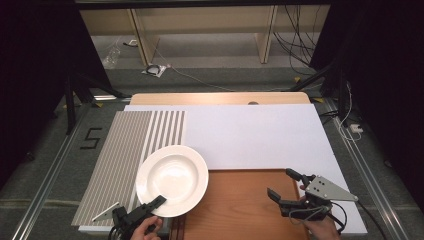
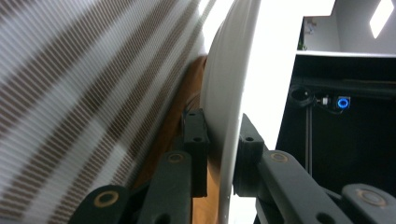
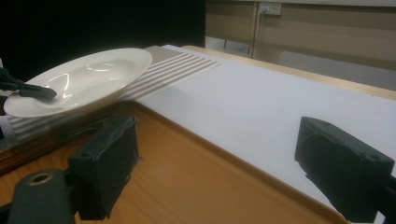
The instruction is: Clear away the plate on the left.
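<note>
Left tool (image 1: 156,202) clenched on the white plate's (image 1: 172,180) near rim, lower left of the high view, carrying it toward the wooden tray (image 1: 235,205), where it likely must be lowered flat; right tool (image 1: 284,187) gapes empty.

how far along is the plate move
Done: the left hand-held gripper is clamped on the rim of the white plate, which the right gripper view shows lifted clear of the striped placemat. In hand: carrying it, now partly above the wooden tray. Left: probably setting it down there and letting go. The right hand-held gripper waits open above the tray.
</note>
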`<state>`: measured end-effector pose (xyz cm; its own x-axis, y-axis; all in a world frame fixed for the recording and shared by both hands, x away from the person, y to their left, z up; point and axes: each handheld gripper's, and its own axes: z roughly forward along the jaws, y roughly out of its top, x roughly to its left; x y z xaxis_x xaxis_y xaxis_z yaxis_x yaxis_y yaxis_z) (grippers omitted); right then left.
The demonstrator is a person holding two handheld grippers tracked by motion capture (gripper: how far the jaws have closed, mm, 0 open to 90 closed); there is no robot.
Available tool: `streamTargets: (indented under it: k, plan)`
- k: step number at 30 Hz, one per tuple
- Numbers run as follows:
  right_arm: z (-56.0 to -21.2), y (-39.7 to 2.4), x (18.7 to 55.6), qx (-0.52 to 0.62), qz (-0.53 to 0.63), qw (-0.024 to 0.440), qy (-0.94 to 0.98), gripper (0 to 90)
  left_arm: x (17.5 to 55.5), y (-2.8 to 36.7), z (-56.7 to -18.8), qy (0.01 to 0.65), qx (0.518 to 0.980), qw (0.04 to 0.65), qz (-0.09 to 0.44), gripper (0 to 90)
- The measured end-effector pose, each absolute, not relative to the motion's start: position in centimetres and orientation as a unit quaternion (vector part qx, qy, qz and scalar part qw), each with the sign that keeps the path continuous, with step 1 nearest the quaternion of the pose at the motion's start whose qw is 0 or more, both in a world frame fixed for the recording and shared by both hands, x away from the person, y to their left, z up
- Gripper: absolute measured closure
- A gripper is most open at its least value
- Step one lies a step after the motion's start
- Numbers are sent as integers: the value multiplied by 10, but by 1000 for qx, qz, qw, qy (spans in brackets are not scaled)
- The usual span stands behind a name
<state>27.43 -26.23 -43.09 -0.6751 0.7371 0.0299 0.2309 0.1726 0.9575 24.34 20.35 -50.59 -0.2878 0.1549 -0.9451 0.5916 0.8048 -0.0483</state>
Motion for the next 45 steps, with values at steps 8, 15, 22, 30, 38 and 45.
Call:
streamTargets:
  k: [8, 15, 22, 30, 38, 45]
  plan:
    - [-431, -262, 274, 332, 551, 230, 731, 142, 245, 189, -505, 768, 269, 542, -212, 787]
    - [-431, -262, 274, 331, 552, 230, 730, 142, 246, 176, -504, 757, 302, 534, -225, 787]
    - [-431, -263, 274, 332, 552, 230, 730, 142, 246, 161, -506, 750, 328, 521, -243, 783]
    - [-431, -263, 274, 332, 552, 230, 729, 142, 246, 145, -508, 740, 357, 509, -257, 782]
    - [-430, -263, 274, 333, 554, 231, 728, 142, 248, 130, -510, 732, 382, 494, -271, 781]
    - [-430, -264, 274, 335, 552, 230, 728, 142, 250, 119, -511, 726, 399, 486, -278, 780]
